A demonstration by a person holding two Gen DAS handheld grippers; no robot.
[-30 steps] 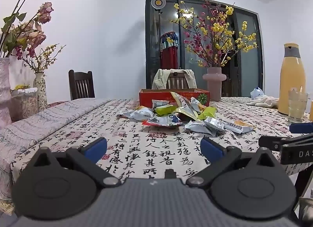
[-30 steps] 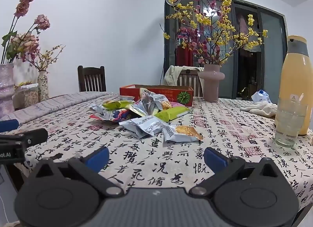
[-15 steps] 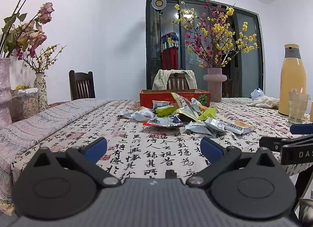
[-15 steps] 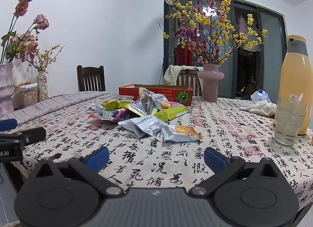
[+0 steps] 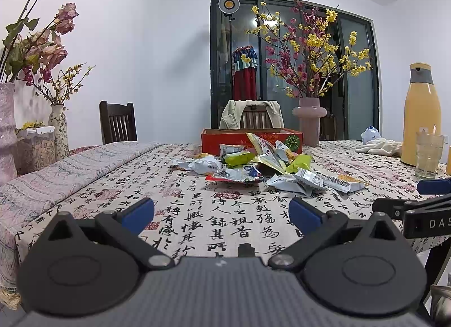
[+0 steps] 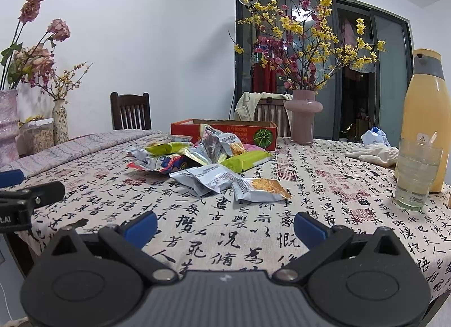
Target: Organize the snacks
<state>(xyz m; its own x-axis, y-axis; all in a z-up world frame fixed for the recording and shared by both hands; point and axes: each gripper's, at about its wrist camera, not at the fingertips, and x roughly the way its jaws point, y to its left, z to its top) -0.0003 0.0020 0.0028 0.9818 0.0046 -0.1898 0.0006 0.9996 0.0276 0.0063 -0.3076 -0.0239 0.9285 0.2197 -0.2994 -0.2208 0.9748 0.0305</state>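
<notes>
A loose pile of snack packets [image 5: 248, 165] [image 6: 205, 162] lies mid-table, silver, green and red wrappers mixed. Behind it stands a shallow red cardboard box [image 5: 252, 138] [image 6: 225, 131] with a melon print. The nearest packet is a silver one with an orange end [image 6: 259, 189]. My left gripper [image 5: 221, 214] hovers open over the near table edge, well short of the pile, nothing between its blue pads. My right gripper [image 6: 225, 224] is open too, empty, a short way in front of the nearest packets. Each gripper's side shows at the edge of the other's view.
The table wears a calligraphy-print cloth [image 6: 253, 231]. A pink vase of blossoms [image 6: 303, 118] stands behind the box. At right are a yellow flask [image 6: 425, 118], a drinking glass [image 6: 417, 172] and white cloth gloves [image 6: 372, 153]. Chairs and flower vases [image 5: 7, 126] line the left side.
Both grippers have crept slightly forward toward the pile; the view barely shifts. The jaws stay wide and nothing on the table has moved.
</notes>
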